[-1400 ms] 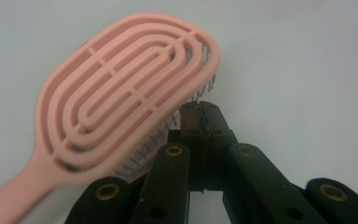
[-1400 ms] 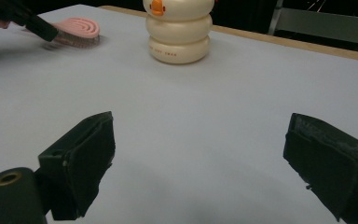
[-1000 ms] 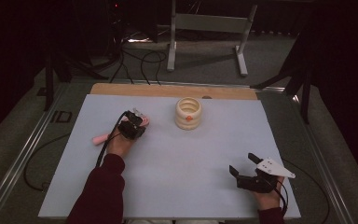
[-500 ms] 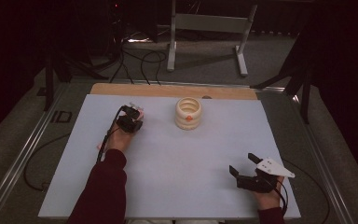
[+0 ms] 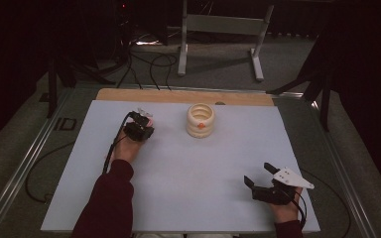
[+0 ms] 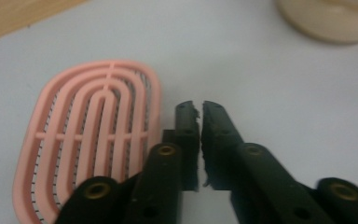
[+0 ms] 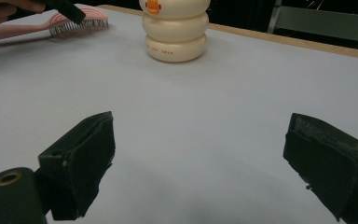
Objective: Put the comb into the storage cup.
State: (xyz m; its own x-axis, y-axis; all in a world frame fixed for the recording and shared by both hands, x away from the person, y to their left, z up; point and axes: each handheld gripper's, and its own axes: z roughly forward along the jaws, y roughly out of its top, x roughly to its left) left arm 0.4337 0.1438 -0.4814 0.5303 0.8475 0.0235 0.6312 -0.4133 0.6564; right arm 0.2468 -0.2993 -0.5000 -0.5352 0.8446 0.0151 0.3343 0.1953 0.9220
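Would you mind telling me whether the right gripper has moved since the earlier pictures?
No. The right gripper sits at the same spot near the white mat's near right corner, its jaws pointing the same way.

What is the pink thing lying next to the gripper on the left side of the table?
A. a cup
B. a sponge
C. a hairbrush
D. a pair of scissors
C: the pink hairbrush shows an oval slotted back in the left gripper view, and bristles with a handle in the right gripper view, beside the left gripper.
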